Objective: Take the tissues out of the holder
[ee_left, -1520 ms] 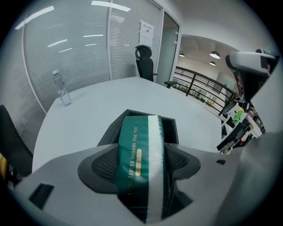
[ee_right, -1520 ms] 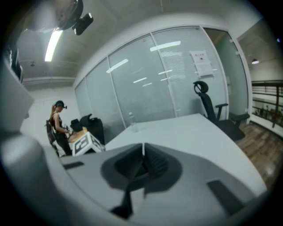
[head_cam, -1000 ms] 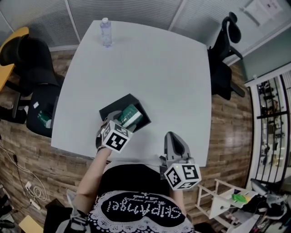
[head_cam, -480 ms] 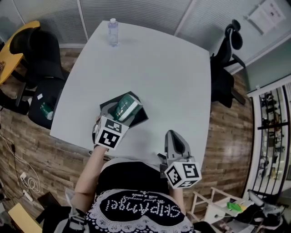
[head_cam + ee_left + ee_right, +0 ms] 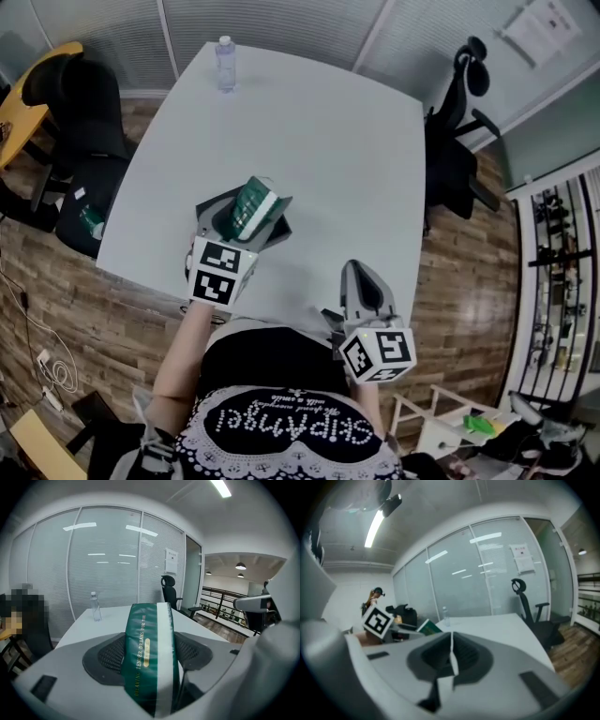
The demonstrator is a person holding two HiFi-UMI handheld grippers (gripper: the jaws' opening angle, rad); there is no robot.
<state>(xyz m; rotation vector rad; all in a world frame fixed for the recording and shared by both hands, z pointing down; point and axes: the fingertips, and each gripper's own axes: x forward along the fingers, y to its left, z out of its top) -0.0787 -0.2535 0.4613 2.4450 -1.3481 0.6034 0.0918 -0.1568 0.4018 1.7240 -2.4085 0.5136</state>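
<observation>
My left gripper (image 5: 236,223) is shut on a green and white tissue pack (image 5: 249,204), which it holds tilted up above the black holder (image 5: 277,232) on the white table (image 5: 309,141). In the left gripper view the tissue pack (image 5: 150,653) stands clamped between the two jaws of the left gripper (image 5: 150,667), its gold print facing me. My right gripper (image 5: 364,292) hangs near the table's front edge, shut with nothing in it. In the right gripper view, the right gripper (image 5: 451,654) has its jaws pressed together, and the tissue pack (image 5: 429,627) shows at the left.
A clear water bottle (image 5: 225,64) stands at the table's far left corner. Black office chairs sit at the left (image 5: 80,112) and at the right (image 5: 450,141) of the table. Glass partition walls run behind it. A wooden floor surrounds the table.
My left gripper has lifted the tissue pack up and out of the black holder, tilting it more upright. The right gripper has stayed in place.
</observation>
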